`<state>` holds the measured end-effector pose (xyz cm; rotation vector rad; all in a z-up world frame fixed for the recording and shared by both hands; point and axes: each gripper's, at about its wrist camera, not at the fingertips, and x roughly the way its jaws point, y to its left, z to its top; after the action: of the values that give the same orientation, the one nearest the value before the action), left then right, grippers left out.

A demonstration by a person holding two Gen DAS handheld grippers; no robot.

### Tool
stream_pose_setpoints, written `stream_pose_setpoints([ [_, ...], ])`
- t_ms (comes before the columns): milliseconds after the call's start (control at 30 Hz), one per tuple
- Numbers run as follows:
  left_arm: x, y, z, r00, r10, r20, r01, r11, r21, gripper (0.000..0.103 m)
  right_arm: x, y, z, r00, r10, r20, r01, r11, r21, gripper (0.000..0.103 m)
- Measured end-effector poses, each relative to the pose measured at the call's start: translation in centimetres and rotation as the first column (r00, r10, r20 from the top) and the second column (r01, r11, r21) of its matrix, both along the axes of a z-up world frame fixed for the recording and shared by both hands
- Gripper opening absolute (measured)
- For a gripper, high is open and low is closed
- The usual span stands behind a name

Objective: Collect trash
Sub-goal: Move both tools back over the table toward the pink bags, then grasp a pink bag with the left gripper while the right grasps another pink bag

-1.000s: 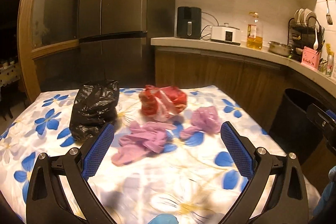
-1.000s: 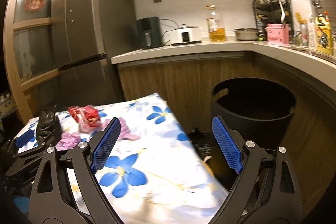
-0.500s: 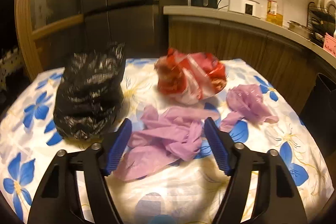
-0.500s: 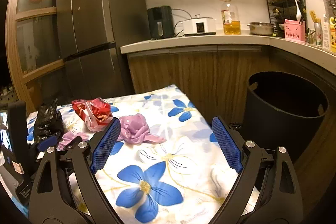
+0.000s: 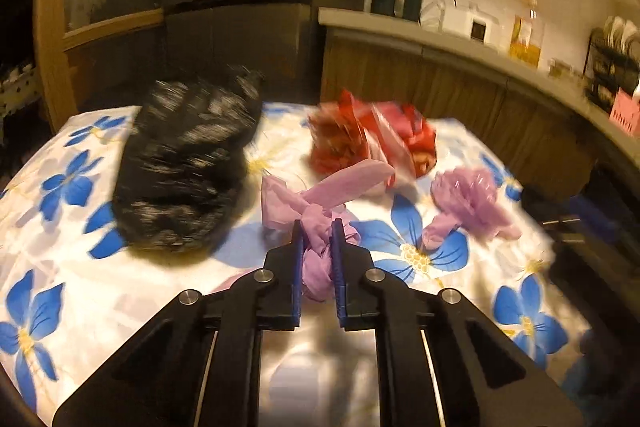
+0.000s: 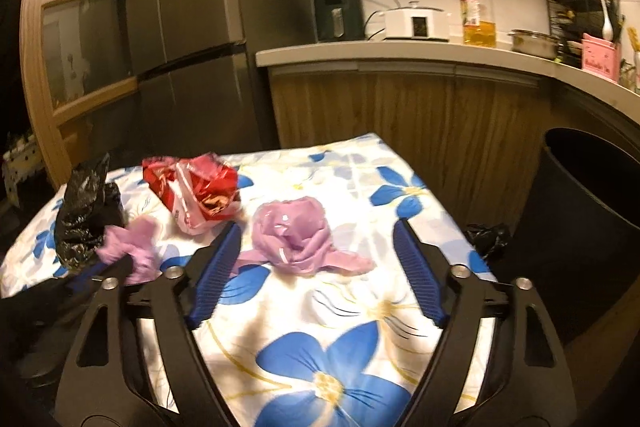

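Trash lies on a table with a blue-flowered cloth (image 5: 100, 291). My left gripper (image 5: 317, 231) is shut on a crumpled pink plastic bag (image 5: 320, 203), which also shows in the right wrist view (image 6: 132, 247). A black bag (image 5: 184, 167) lies to its left, a red wrapper (image 5: 372, 139) behind it, and a second pink bag (image 5: 472, 203) to its right. My right gripper (image 6: 316, 239) is open and empty, its fingers either side of that second pink bag (image 6: 296, 235). The red wrapper (image 6: 196, 187) and black bag (image 6: 84, 211) lie beyond at the left.
A black trash bin (image 6: 580, 211) stands on the floor right of the table, with a small black scrap (image 6: 488, 239) by it. A kitchen counter (image 6: 400, 55) with appliances runs behind. A fridge (image 6: 192, 27) stands at the back left.
My left gripper has moved forward and closed on the pink bag, which is now bunched between its fingers. My right gripper has moved closer to the second pink bag.
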<state>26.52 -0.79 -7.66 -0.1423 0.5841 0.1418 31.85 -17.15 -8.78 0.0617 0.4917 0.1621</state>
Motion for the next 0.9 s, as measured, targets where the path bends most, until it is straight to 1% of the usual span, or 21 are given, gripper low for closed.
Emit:
stream_pose_setpoints([
  [67, -1.5, 0.3, 1.0, 0.999, 0.01, 0.041, -0.01, 1.0, -0.01, 0.012, 0.8, 0.7, -0.3, 1.0, 0.015, -0.016, -0.015, 1.0, -0.007, 0.065],
  [133, -2.6, 0.5, 1.8, 0.997, 0.018, 0.072, -0.017, 1.0, -0.013, 0.012, 1.5, 1.3, -0.7, 0.999, 0.026, -0.034, -0.027, 0.999, -0.018, 0.057],
  [167, -3.1, 0.6, 2.1, 0.996, 0.021, 0.086, -0.02, 1.0, -0.014, 0.012, 1.8, 1.5, -0.9, 0.999, 0.029, -0.042, -0.03, 0.999, -0.023, 0.055],
  [233, -3.7, 0.8, 2.7, 0.994, 0.027, 0.106, -0.025, 0.999, -0.022, 0.012, 2.2, 1.8, -1.2, 0.998, 0.035, -0.057, -0.037, 0.999, -0.03, 0.047],
  [267, -3.6, 0.9, 2.9, 0.994, 0.028, 0.109, -0.026, 0.999, -0.024, 0.012, 2.6, 2.0, -1.5, 0.997, 0.038, -0.068, -0.041, 0.999, -0.033, 0.045],
  [333, -3.9, 1.1, 3.3, 0.992, 0.033, 0.118, -0.029, 0.999, -0.03, 0.012, 3.1, 2.2, -1.9, 0.995, 0.044, -0.094, -0.047, 0.998, -0.036, 0.035],
  [367, -4.0, 1.2, 3.4, 0.992, 0.034, 0.121, -0.03, 0.999, -0.031, 0.012, 3.4, 2.3, -2.1, 0.993, 0.043, -0.107, -0.048, 0.998, -0.038, 0.032],
  [433, -3.9, 1.2, 3.6, 0.992, 0.035, 0.123, -0.032, 0.999, -0.031, 0.012, 3.7, 2.4, -2.5, 0.991, 0.048, -0.126, -0.052, 0.998, -0.036, 0.017],
  [500, -4.0, 1.3, 3.5, 0.992, 0.036, 0.12, -0.033, 0.999, -0.028, 0.012, 3.7, 2.3, -2.5, 0.99, 0.057, -0.128, -0.061, 0.998, -0.029, 0.011],
  [633, -4.2, 1.4, 3.6, 0.993, 0.041, 0.113, -0.039, 0.999, -0.023, 0.011, 3.0, 1.9, -1.8, 0.994, 0.06, -0.094, -0.062, 0.998, -0.015, 0.005],
  [900, -5.0, 0.7, 4.2, 0.992, 0.042, 0.116, -0.04, 0.999, -0.016, 0.011, 0.0, 0.4, 0.8, 0.997, 0.069, -0.019, -0.069, 0.998, 0.01, 0.003],
])
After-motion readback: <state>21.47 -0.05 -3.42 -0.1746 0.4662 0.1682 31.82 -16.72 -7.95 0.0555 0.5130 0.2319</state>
